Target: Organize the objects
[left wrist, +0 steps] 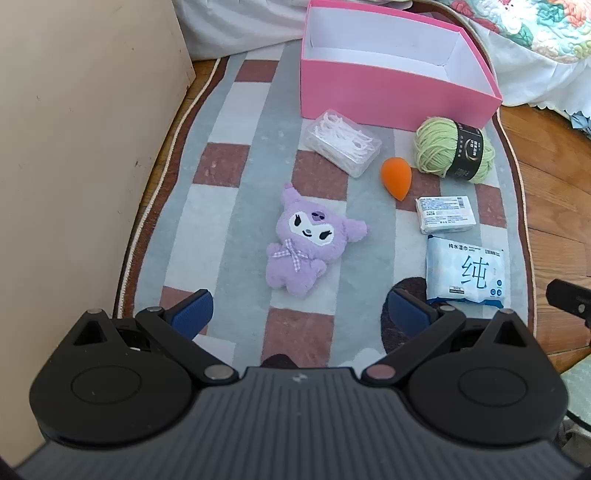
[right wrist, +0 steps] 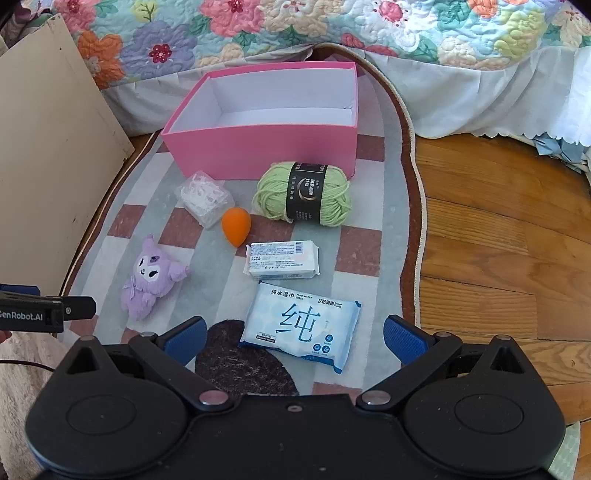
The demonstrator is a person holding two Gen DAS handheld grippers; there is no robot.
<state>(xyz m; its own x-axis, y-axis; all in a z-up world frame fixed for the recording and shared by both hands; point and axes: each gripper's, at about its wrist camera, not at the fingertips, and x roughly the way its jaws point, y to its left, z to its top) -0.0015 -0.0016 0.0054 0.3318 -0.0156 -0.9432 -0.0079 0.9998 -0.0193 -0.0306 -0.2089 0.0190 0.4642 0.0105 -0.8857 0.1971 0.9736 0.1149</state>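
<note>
A pink box [left wrist: 388, 92] [right wrist: 258, 151] with a white, empty inside stands at the far end of a checked rug. In front of it lie a clear case of floss picks [left wrist: 341, 142] [right wrist: 205, 197], an orange sponge egg [left wrist: 397, 175] [right wrist: 236, 224], a green yarn ball [left wrist: 454, 151] [right wrist: 303, 194], a small white pack [left wrist: 445, 214] [right wrist: 282, 258], a blue wet-wipes pack [left wrist: 465, 275] [right wrist: 301, 325] and a purple plush [left wrist: 303, 240] [right wrist: 151, 277]. My left gripper [left wrist: 299, 314] hovers open just short of the plush. My right gripper [right wrist: 293, 338] hovers open over the wipes pack.
The rug [left wrist: 236, 206] lies on a wooden floor [right wrist: 498, 258]. A beige cabinet wall [left wrist: 74, 147] stands close on the left. A bed with a flowered quilt [right wrist: 332, 33] and white skirt runs behind the box. The left gripper's body [right wrist: 44, 314] shows at the right wrist view's left edge.
</note>
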